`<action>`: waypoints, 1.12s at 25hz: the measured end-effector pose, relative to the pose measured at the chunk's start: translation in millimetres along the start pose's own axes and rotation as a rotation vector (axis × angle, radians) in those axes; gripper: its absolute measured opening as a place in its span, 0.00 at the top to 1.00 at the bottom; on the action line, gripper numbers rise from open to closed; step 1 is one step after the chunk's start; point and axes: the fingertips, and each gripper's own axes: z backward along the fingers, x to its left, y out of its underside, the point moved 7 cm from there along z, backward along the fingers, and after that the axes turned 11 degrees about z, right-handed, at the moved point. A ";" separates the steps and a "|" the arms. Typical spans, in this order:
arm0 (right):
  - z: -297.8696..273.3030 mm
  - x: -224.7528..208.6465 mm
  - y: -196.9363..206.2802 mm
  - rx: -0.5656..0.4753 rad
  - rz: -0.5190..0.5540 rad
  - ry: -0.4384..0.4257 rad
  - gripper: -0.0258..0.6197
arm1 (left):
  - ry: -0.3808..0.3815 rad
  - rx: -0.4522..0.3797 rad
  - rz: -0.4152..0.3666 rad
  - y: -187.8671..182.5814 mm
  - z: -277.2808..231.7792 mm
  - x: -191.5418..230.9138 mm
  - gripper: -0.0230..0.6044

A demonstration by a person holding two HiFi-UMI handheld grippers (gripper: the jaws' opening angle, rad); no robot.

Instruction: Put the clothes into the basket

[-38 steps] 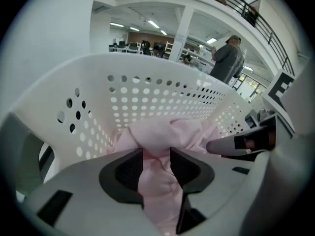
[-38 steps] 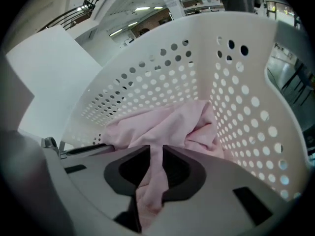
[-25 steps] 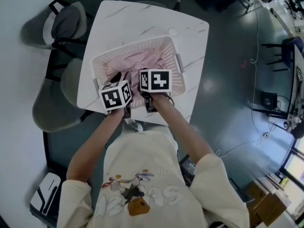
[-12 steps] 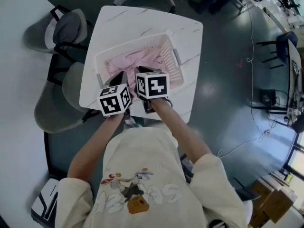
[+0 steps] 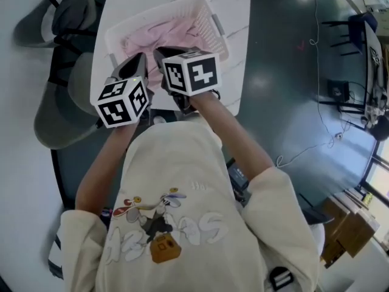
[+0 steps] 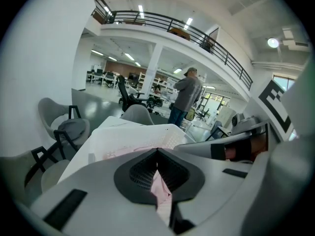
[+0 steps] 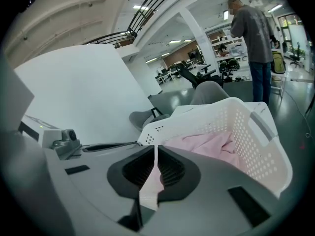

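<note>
A white perforated basket [image 5: 209, 17] stands on a white marble-look table [image 5: 238, 23], with pink clothes [image 5: 164, 32] lying in it. Both grippers are raised over the basket's near side. My left gripper [image 5: 137, 62] is shut, and a strip of pink cloth [image 6: 160, 193] is pinched between its pads. My right gripper [image 5: 163, 53] is closing its jaws, and a pale pink fold [image 7: 150, 187] is pressed between them. The right gripper view has the basket [image 7: 256, 146] just ahead with pink cloth [image 7: 206, 144] inside. Where the held cloth ends is hidden under the grippers.
Two grey chairs [image 5: 67, 17] [image 5: 58, 108] stand left of the table. A large white table [image 5: 18, 163] fills the left edge. Cables [image 5: 316, 47] lie on the dark floor at right. A person [image 6: 187, 95] stands far off behind the basket.
Both grippers have risen from the basket's near rim toward the head camera and look larger. The basket has slid toward the top of the view.
</note>
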 end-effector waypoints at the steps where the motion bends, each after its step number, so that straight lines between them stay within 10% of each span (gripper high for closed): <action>1: 3.6 6.6 1.1 -0.009 0.007 -0.027 0.92 | 0.011 -0.002 0.006 0.5 8.1 -0.6 0.95; 17: 84.3 55.8 -5.4 -0.164 0.165 -0.092 0.92 | 0.173 -0.125 0.007 -10.8 88.5 -42.7 0.95; 28: 133.8 77.0 16.7 -0.298 0.147 -0.048 0.92 | 0.275 -0.185 -0.149 0.0 142.4 -68.3 0.95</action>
